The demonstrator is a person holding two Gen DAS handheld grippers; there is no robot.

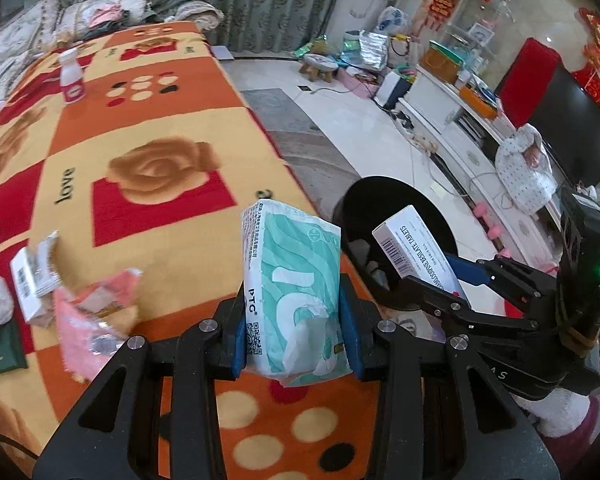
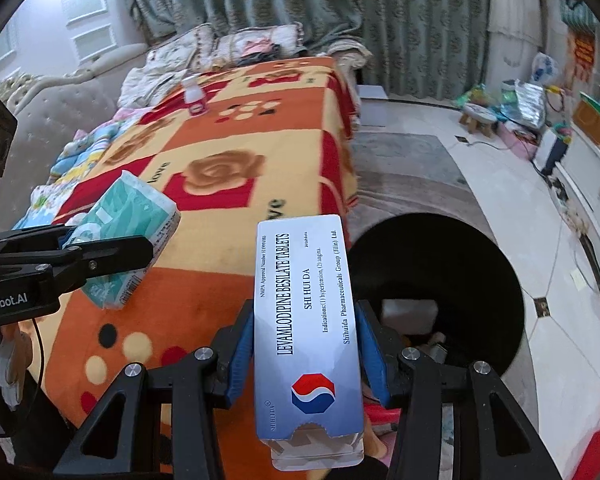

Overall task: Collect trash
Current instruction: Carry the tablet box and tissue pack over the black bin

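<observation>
Left tongs (image 1: pixel 296 328): clenched on a teal-and-white tissue pack (image 1: pixel 294 292), blue pads pressing both its sides; the pack stands upright above the blanket's near edge.
Right tongs (image 2: pixel 306 352): clenched on a white tablet box (image 2: pixel 306 320), printed "Levamlodipine Besilate Tablets", its torn flap end toward the camera and its far end reaching the bin's rim.
Trash bin (image 2: pixel 480 248): black, round and open, on the floor just beside the blanket-covered surface; pale scraps lie in the bottom.
Box seen from the left: tablet box (image 1: pixel 416 244) held tilted over the bin's (image 1: pixel 384 192) mouth by the right tongs (image 1: pixel 432 280).
Pack seen from the right: tissue pack (image 2: pixel 128 236) well left of the bin, above the blanket, in the left tongs (image 2: pixel 112 250).
Blanket (image 1: pixel 140 128): orange, red and yellow with roses and the word "love".
Left on the blanket: a torn white carton (image 1: pixel 32 280), a crumpled pink wrapper (image 1: pixel 96 316), a small dark green booklet (image 1: pixel 4 348), and far off a white bottle (image 1: pixel 71 76) with a pink label, standing upright.
</observation>
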